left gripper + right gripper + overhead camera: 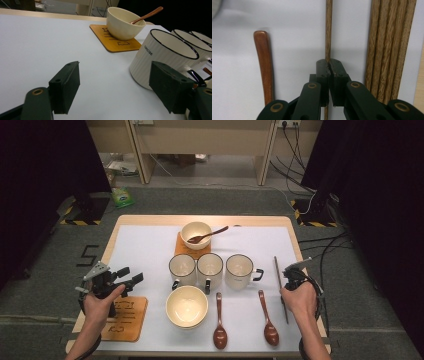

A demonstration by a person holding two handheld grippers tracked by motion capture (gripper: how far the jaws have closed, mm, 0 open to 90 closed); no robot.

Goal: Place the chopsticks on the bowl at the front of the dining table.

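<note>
Because the bench (150, 250) is laid out like a place setting in progress, each item's position reads as deliberate. One bowl (195, 234) sits on a wooden mat (183, 250) at the far middle with a spoon (210, 235) resting in it, which looks like a finished setting. A second bowl (187, 306) stands bare on the white surface, just beside an unoccupied mat (127, 317) at the near left corner; my judgement is that this mat awaits it. Three mugs (210, 269) stand in a row between the bowls, and two more spoons (219, 325) lie parallel at the near edge.

The right claw (328, 65) is clenched on a single chopstick (328, 27), gripping it part way along its length. That chopstick lies near the right edge of the bench, well apart from the bowls. The left claw (113, 82) is released, its jaws wide, and hovers over bare bench at the left with nothing between them.

The right claw's own view adds what the high view cannot resolve: a bundle of further chopsticks (390, 45) lies just beside the gripped one, with a spoon handle (264, 65) on the other side. The left claw's view adds the word printed on the nearest mug (162, 52) and the markings on the far mat.
</note>
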